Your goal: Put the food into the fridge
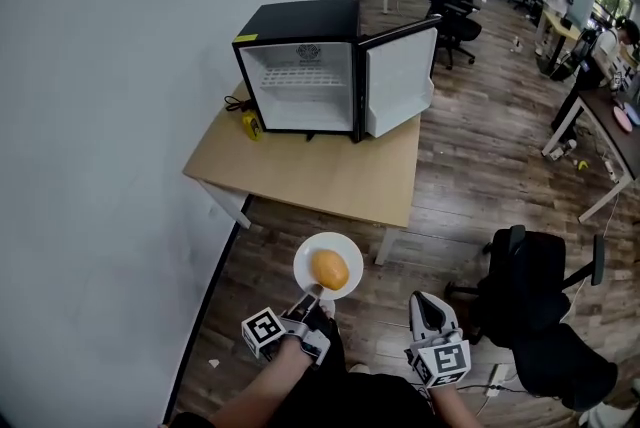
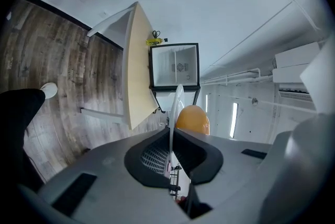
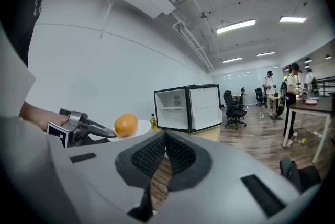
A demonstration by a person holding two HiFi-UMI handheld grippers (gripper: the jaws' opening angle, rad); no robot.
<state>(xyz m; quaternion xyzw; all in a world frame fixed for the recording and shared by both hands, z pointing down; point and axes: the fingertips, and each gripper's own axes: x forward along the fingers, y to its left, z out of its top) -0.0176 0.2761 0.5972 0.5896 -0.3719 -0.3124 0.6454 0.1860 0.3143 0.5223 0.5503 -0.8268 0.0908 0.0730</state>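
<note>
An orange (image 1: 330,268) lies on a white plate (image 1: 305,256) held in the air over the wooden floor, short of the table (image 1: 330,181). My left gripper (image 1: 312,294) is shut on the plate's near rim. In the left gripper view the plate (image 2: 178,102) stands edge-on between the jaws, with the orange (image 2: 192,119) to its right. The black mini fridge (image 1: 300,66) stands on the table with its door (image 1: 400,81) swung open and its white inside bare. My right gripper (image 1: 421,300) hangs shut and empty to the right of the plate; its jaws (image 3: 165,136) meet at the tips.
A white wall runs along the left. A small yellow object (image 1: 251,125) sits on the table left of the fridge. A black office chair (image 1: 535,306) stands close on my right. Desks, chairs and people fill the far right of the room.
</note>
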